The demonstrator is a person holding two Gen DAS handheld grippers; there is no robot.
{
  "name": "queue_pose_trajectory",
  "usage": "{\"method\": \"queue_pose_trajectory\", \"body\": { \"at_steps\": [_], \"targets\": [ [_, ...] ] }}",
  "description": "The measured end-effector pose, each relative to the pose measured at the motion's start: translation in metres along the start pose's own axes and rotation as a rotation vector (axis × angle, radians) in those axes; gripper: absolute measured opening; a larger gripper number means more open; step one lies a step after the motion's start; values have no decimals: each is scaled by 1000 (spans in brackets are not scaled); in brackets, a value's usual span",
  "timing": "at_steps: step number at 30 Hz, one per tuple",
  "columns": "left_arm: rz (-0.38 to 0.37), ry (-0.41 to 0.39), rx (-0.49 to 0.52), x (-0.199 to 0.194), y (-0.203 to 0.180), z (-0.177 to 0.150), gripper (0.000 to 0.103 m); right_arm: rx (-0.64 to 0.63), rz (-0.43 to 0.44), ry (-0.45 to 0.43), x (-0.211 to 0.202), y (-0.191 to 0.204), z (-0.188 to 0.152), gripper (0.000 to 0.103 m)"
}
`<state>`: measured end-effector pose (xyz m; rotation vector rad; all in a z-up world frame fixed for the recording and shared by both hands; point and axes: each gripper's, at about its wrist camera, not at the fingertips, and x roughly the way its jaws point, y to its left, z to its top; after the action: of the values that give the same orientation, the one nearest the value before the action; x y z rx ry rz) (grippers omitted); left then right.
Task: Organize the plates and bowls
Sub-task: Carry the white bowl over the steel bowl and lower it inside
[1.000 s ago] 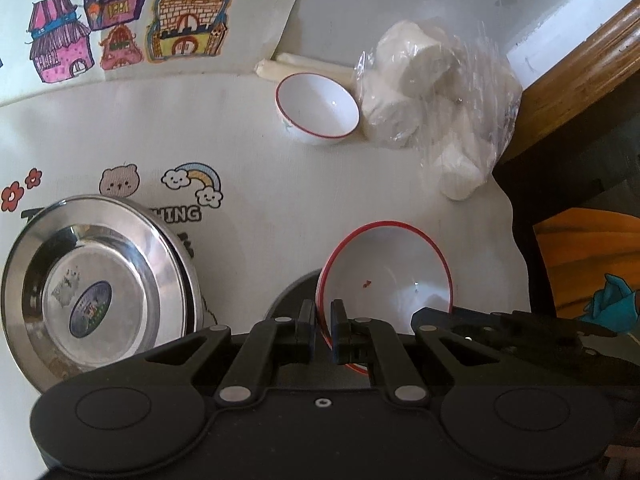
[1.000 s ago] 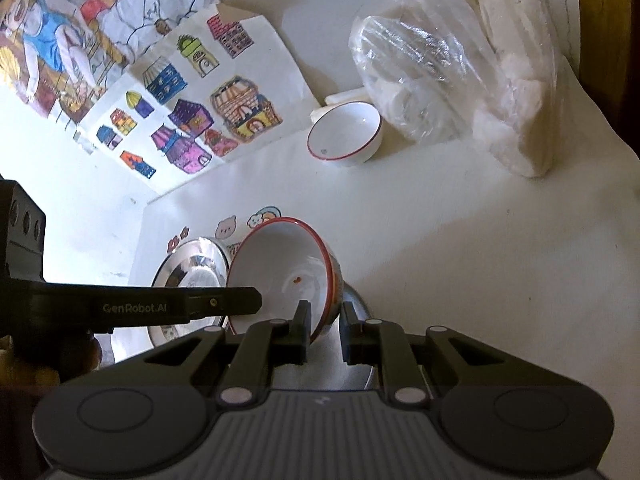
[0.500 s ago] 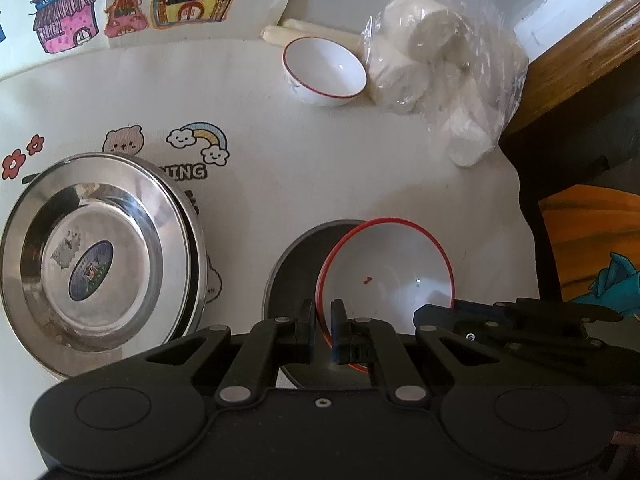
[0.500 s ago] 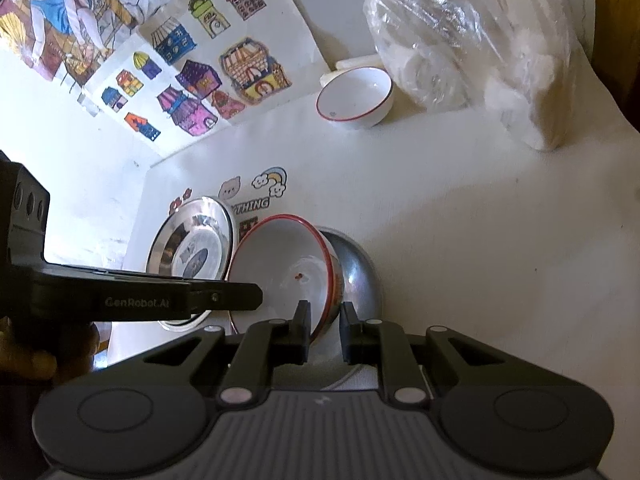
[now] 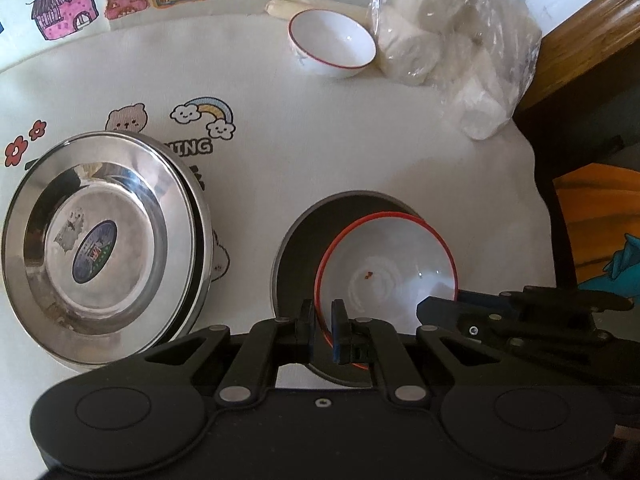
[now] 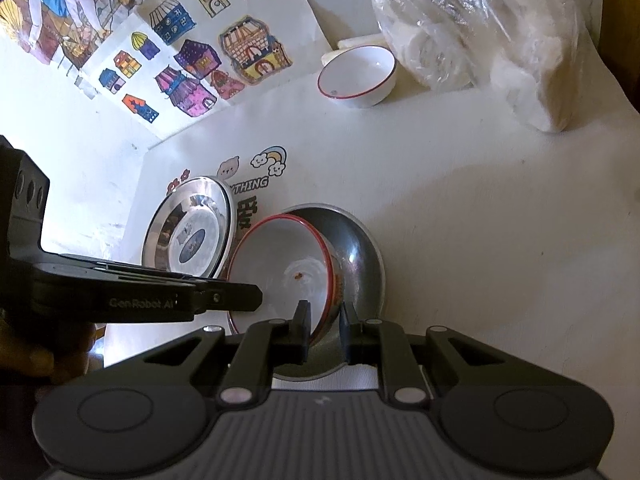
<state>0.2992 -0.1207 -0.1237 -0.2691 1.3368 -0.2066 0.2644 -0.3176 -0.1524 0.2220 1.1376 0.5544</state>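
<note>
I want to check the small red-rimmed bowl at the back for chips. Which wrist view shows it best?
The left wrist view: the small bowl sits nearer, its whole rim and inside open to the camera. The right wrist view shows it too, more side-on, beside the plastic bag.

Polished mirror-bright steel plates (image 5: 104, 236); glossy white glazed bowl (image 5: 386, 264) with red rim; matt printed cloth over tabletop (image 5: 320, 152); crinkled clear plastic bag (image 5: 452, 40); matt black plastic hand-held gripper (image 5: 322, 316).

both tongs (image 5: 322, 322) (image 6: 323, 322) nearly closed
</note>
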Motion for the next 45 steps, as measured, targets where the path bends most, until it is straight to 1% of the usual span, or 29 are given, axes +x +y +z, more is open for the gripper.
{"method": "queue_pose_trajectory", "body": {
  "at_steps": [31,45],
  "targets": [
    [31,36,-24,11,0,9,9,29,17,31,16,-9,5,17],
    [36,41,-34,15,0,11,11,52,9,35,22,-12,5,20]
  ]
}}
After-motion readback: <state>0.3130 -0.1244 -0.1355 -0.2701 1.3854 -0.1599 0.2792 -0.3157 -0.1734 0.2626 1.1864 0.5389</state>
